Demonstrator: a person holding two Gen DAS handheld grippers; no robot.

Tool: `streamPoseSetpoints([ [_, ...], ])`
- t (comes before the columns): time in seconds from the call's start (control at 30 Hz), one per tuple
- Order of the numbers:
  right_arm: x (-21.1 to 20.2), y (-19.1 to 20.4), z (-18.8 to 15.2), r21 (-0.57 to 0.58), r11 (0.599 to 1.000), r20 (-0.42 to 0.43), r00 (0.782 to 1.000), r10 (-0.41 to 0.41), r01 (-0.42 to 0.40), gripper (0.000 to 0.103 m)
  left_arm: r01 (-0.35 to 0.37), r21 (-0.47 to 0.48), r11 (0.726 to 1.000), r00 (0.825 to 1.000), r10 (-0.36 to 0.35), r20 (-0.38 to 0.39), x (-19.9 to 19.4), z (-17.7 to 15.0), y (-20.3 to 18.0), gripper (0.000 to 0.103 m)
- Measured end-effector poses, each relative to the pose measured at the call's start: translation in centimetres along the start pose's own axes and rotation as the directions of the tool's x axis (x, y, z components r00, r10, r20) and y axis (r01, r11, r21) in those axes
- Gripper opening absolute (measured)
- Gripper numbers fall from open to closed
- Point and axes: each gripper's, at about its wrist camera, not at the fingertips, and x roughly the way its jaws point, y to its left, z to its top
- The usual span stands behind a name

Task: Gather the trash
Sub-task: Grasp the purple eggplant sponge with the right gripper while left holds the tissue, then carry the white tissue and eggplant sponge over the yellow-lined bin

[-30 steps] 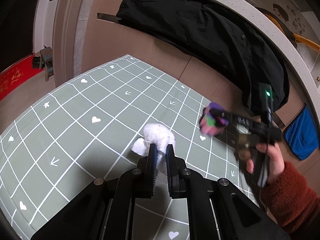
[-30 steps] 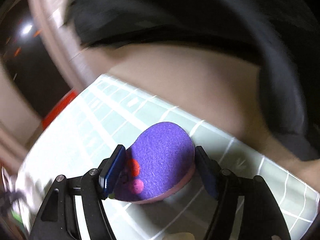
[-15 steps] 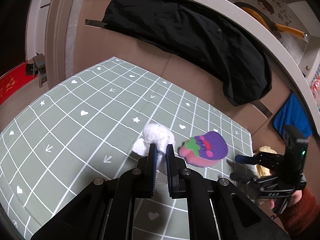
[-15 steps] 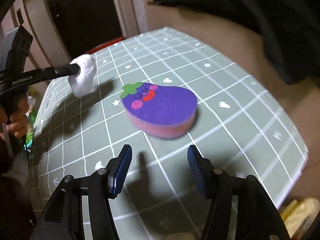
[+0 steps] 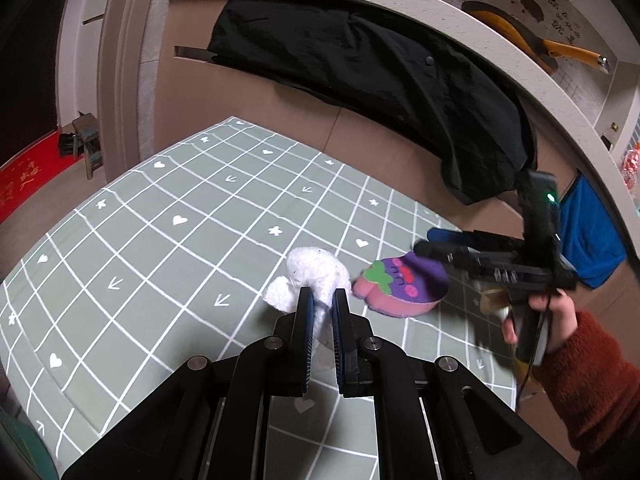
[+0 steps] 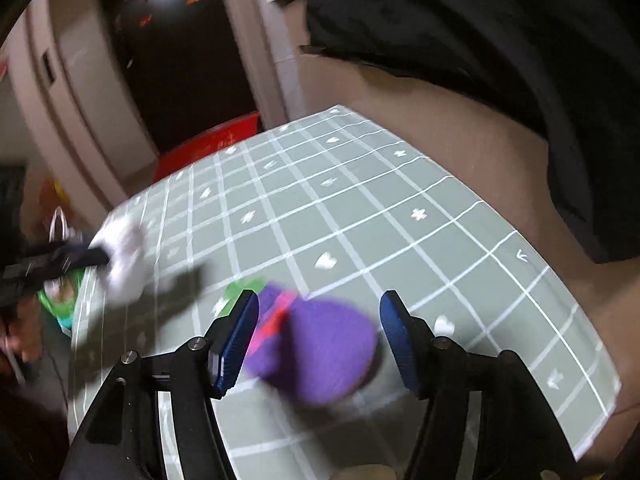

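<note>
Clamped between our left gripper's [image 5: 320,300] jaws is the crumpled white tissue wad [image 5: 316,276], lifted above the grey-green checked mat [image 5: 180,240]. Our right gripper's [image 6: 318,320] jaws stand wide and are opening, with the purple eggplant-shaped sponge [image 6: 320,352] between them, untouched by either pad. Only the left wrist view shows that sponge sharply, lying on the mat just right of the tissue, under the right gripper's tips; the right wrist view blurs it.
</note>
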Motion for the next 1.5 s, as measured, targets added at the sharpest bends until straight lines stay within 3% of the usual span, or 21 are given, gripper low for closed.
streamPoseSetpoints([
  [0.13, 1.6, -1.1, -0.4, 0.08, 0.994, -0.047, 0.996, 0.076, -0.072, 0.062, -0.023, -0.019, 1.0, 1.0, 0.023, -0.003, -0.4, -0.1, 0.8, 0.009],
  [0.37, 0.7, 5.6, -4.4, -0.077, 0.98, -0.137, 0.976, 0.17, -0.181, 0.063, -0.035, -0.016, 0.999, 0.999, 0.035, -0.005, -0.9, -0.8, 1.1, 0.009],
  [0.53, 1.0, 9.2, -6.1, -0.171, 0.974, -0.157, 0.98, 0.125, -0.152, 0.064, -0.039, -0.022, 0.999, 0.999, 0.039, -0.001, -1.8, -1.4, 1.1, 0.009],
  [0.73, 3.0, 11.5, -5.0, -0.244, 0.969, -0.106, 0.994, 0.016, -0.042, 0.064, -0.073, -0.042, 0.996, 0.997, 0.073, 0.013, -3.2, -2.1, 2.0, 0.009],
  [0.87, 4.3, 13.1, -4.6, -0.352, 0.935, -0.022, 0.998, -0.055, 0.044, 0.064, -0.088, -0.056, 0.995, 0.996, 0.089, 0.019, -3.9, -2.4, 2.7, 0.009],
  [1.0, 5.5, 14.4, -4.2, -0.42, 0.902, -0.019, 0.993, -0.118, 0.1, 0.063, -0.107, -0.061, 0.992, 0.993, 0.109, 0.033, -4.2, -2.6, 3.2, 0.009],
  [1.17, 3.8, 13.3, -3.0, -0.292, 0.956, -0.001, 1.0, 0.001, -0.001, 0.057, -0.123, -0.09, 0.988, 0.991, 0.127, 0.037, -4.3, -2.6, 4.0, 0.009],
  [1.37, -1.6, 12.8, -2.9, -0.224, 0.969, 0.089, 0.993, -0.083, 0.101, 0.057, -0.093, -0.063, 0.994, 0.993, 0.097, 0.063, -4.2, -1.9, 2.1, 0.009],
  [1.5, -7.9, 11.2, -3.5, -0.108, 0.98, 0.184, 0.972, -0.147, 0.168, 0.057, -0.024, 0.009, 1.0, 0.992, 0.023, 0.121, -4.1, -0.3, -2.2, 0.009],
])
